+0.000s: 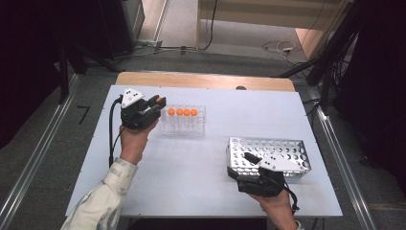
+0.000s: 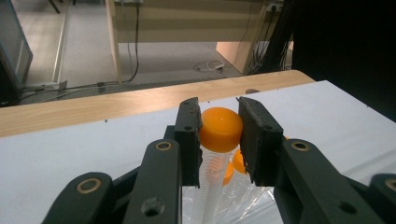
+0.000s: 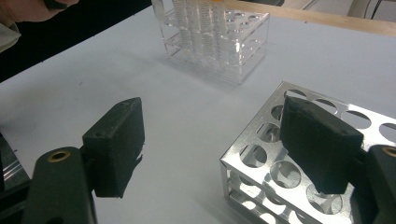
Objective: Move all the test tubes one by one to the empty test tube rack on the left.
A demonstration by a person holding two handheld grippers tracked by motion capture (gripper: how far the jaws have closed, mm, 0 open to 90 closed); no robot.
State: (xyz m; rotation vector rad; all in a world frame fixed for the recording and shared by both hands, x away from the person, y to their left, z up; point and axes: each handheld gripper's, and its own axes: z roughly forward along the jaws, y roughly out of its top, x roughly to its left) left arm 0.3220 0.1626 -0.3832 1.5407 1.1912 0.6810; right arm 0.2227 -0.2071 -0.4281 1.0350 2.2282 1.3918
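White tabletop (image 1: 191,158), wooden edge (image 1: 201,79), grey floor (image 1: 48,143)

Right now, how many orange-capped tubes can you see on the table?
5. Four stand in a row in the clear rack: caps at and. The fifth tube is clamped in the left gripper at the rack's left end.

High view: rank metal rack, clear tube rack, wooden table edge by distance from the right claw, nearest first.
1. Metal rack: right at the right claw, whose jaws stand open over its near-left corner.
2. Clear tube rack: farther back and to the left, holding the orange-capped tubes.
3. Wooden table edge: along the far side, beyond both racks.
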